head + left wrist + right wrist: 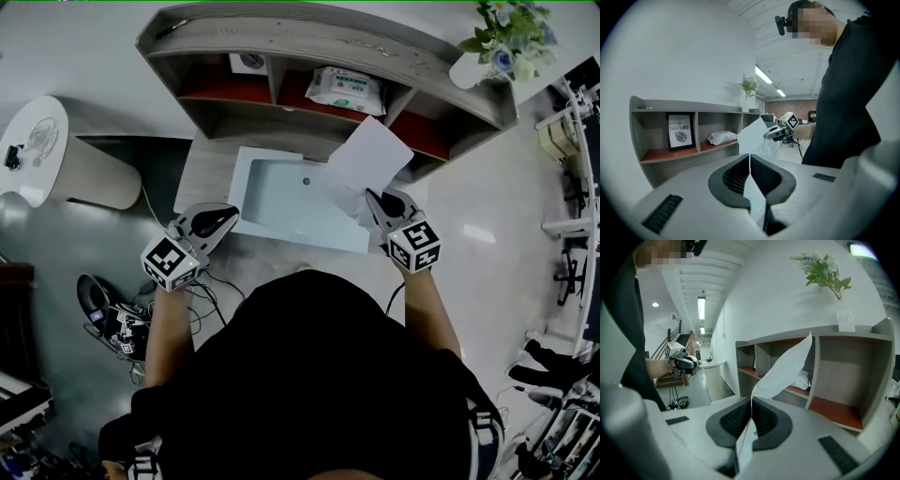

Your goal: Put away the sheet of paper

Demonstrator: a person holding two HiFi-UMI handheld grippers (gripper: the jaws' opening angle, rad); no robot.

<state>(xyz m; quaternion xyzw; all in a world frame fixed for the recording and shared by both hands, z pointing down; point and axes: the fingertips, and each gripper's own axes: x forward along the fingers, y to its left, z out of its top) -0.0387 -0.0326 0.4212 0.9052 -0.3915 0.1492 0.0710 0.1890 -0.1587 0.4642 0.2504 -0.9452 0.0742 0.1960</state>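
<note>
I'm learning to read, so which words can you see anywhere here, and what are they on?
"OF NATURE": on the framed picture in the shelf's left compartment.
Wipes pack: the green print is too small to read.
Marker cubes: black-and-white patterns, no words.
Sheet of paper: no print shows.

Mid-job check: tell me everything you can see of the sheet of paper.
The sheet of paper is plain white, thin and unmarked on the faces shown. The right gripper is shut on its lower edge, so it stands up, bowed, leaning toward the shelf. Its upper corner is free; nothing else visibly touches it.
</note>
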